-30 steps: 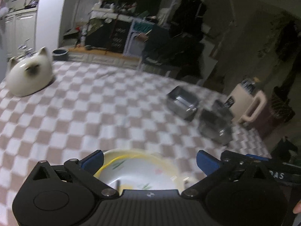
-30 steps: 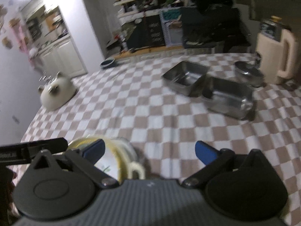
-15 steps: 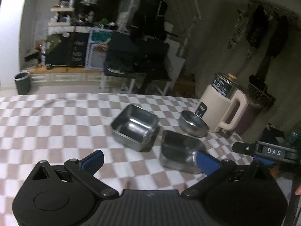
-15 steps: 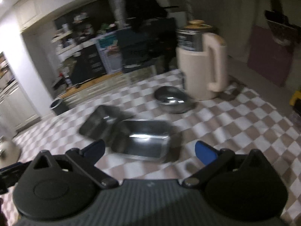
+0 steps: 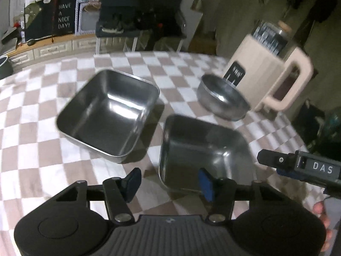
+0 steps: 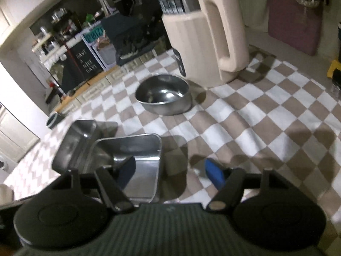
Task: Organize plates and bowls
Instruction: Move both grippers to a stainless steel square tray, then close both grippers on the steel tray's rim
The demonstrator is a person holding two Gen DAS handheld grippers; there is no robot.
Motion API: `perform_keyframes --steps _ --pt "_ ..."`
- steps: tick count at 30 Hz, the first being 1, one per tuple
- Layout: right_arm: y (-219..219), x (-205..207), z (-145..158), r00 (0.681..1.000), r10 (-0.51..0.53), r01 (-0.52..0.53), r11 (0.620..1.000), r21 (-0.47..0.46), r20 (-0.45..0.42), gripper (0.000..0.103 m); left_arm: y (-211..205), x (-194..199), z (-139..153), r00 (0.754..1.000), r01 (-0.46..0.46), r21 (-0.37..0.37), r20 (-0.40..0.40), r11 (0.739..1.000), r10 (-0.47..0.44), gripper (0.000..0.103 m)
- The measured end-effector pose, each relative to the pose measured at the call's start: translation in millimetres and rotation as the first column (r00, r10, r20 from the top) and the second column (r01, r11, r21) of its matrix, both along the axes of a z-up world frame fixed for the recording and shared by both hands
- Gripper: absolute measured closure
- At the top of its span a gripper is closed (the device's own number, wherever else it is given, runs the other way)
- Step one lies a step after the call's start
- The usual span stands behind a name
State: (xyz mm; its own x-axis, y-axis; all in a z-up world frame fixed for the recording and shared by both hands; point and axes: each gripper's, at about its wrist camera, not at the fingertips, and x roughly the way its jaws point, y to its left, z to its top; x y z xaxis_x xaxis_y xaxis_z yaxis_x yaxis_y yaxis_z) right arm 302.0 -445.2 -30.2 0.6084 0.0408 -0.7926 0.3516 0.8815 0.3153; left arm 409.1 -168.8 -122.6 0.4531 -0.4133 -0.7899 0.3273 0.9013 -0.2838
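The left gripper point(image 5: 168, 181) points down at the checked tablecloth point(image 5: 42, 149), its jaws closing. The near left corner of a square steel container point(image 5: 202, 149) lies between the blue pads: the right pad sits over the container's inside, the left pad outside over the cloth. Neither pad seems to press on the wall, though blur makes that hard to judge. Just right of this gripper, the tip of the other tool marked "DAS" reaches in over the container's right rim, with fingertips of a hand point(image 5: 321, 213) below it.

The right gripper point(image 6: 170, 172) is also closing. Its left pad hangs inside the same steel container point(image 6: 136, 162), near the right wall; its right pad is outside, above the cloth point(image 6: 255, 117). The wall stands between the pads, not visibly clamped.

Ahead and left of the left gripper sits a second square steel container point(image 5: 108, 115), just beside the first and apart from it by a narrow strip of cloth. Farther ahead and right is a round steel bowl point(image 5: 221, 102), seen from the right wrist straight ahead point(image 6: 164, 93). Behind the bowl stands a cream jug with a big handle point(image 6: 208, 32). Beyond the table edge, a dark sign reads "HAVE A NICE DAY!" point(image 5: 64, 17).
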Motion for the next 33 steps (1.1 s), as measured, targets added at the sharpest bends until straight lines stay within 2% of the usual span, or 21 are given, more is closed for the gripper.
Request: perform_keyframes --steps 4,8,10,11,12,15,18,24,33 --pt "1.1 11.5 -18.7 0.999 0.006 -0.005 1.000 0.014 -0.046 0.028 -7.7 16.0 -13.9 1.000 -0.001 0.018 -0.021 1.000 0.002 0.049" --pt "6.8 20.5 -27.5 0.997 0.029 -0.030 1.000 -0.006 -0.069 0.048 -12.5 31.9 -20.4 1.000 -0.006 0.035 -0.026 0.999 0.007 0.060" --pt "8.0 25.3 -31.0 0.997 0.041 -0.041 0.999 0.004 -0.064 0.059 -12.5 37.9 -22.6 1.000 -0.007 0.019 -0.030 1.000 0.008 0.071" --pt "9.2 27.2 -31.1 0.997 0.046 -0.046 0.999 0.005 -0.058 0.070 -12.7 39.0 -22.8 1.000 -0.003 0.013 -0.028 1.000 0.003 0.074" --pt "11.5 29.0 -30.7 0.997 0.052 -0.051 0.999 0.003 -0.052 0.082 -12.5 41.4 -23.9 0.999 0.002 0.006 -0.034 1.000 -0.001 0.083" --pt "19.2 35.9 -31.4 0.996 0.079 -0.080 0.997 -0.016 -0.039 0.098 -13.3 42.9 -23.6 0.999 0.009 -0.009 -0.041 1.000 -0.009 0.096" --pt "29.7 39.4 -28.6 0.993 0.111 -0.114 0.991 -0.074 -0.048 0.100 -13.8 38.8 -20.9 1.000 0.019 0.010 -0.022 1.000 -0.018 0.096" --pt "40.1 37.0 -19.6 0.985 0.170 -0.174 0.977 -0.123 -0.039 0.099 -0.5 22.4 -1.2 1.000 0.002 0.008 0.015 1.000 -0.003 0.096" --pt "56.8 5.2 25.8 0.970 0.242 -0.237 0.965 -0.116 0.034 0.098 28.1 -34.4 50.9 0.995 -0.025 0.022 0.097 0.999 0.023 0.093"
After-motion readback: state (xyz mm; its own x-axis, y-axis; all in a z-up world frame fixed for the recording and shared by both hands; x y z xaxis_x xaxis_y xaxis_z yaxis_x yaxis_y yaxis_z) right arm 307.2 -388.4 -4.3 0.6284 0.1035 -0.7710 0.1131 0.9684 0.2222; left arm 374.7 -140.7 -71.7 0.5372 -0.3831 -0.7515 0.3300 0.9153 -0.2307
